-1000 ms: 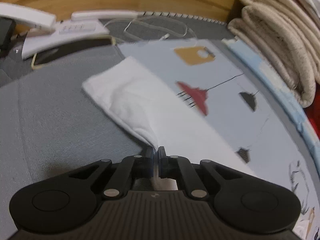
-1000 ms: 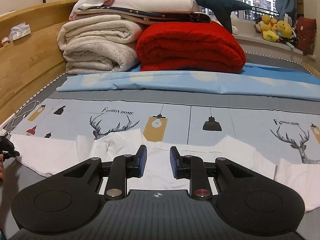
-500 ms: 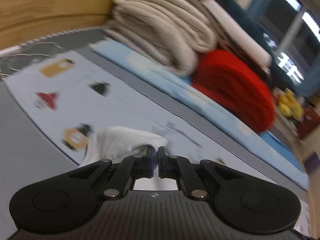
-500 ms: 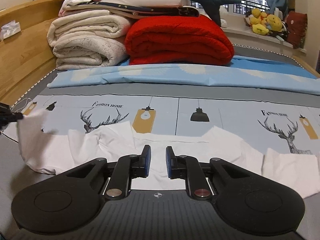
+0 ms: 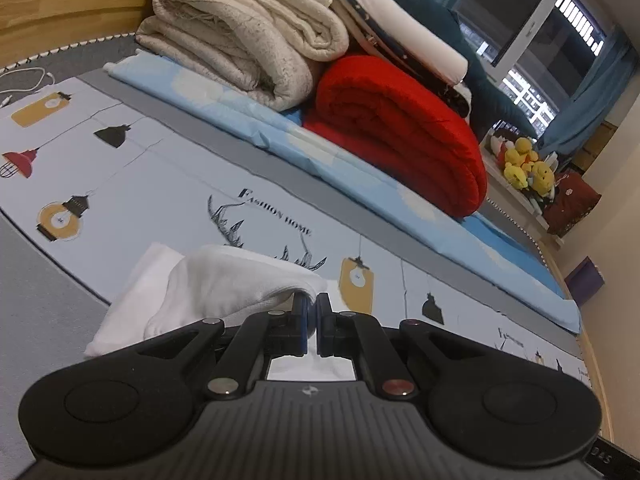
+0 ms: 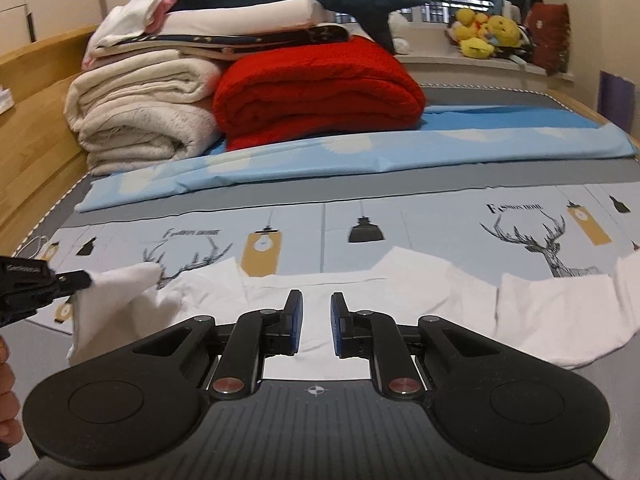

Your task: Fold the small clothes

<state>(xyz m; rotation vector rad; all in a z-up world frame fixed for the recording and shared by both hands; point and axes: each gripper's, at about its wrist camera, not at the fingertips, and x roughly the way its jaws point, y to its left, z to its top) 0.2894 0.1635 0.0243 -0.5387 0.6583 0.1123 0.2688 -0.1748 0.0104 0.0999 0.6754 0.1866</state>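
Your left gripper (image 5: 311,316) is clamped on a fold of the white garment (image 6: 400,300), its jaws drawn together with the cloth pinched at the tips. In the left wrist view the held sleeve end arches up from the bedding and drapes over toward the jaws. In the right wrist view the same gripper enters from the left edge, carrying the sleeve raised above the rest of the cloth, with part of your hand (image 6: 6,396) visible at the near left corner.

Your right gripper (image 6: 316,322) stands with its jaws apart by a narrow gap. It hangs over the near middle of the garment; the blue pads do not press on anything, and whether the tips touch the cloth cannot be told.

The garment lies spread across the near part of the bed, running from left to right on the pale printed sheet (image 6: 420,220), which carries lamp and deer motifs and the words "Fashion Home". Its right portion lies flat, reaching toward the right edge of the view.

Beyond the printed sheet a grey strip of mattress (image 6: 360,184) shows, then a folded light-blue sheet (image 6: 360,152) lying across the bed. On it at the far left sits a stack of cream blankets (image 6: 140,120); just beside it to the right is a folded red blanket (image 6: 316,96). White and dark bedding lies on top of both. At the far right, yellow plush toys (image 6: 484,30) sit on the window ledge.
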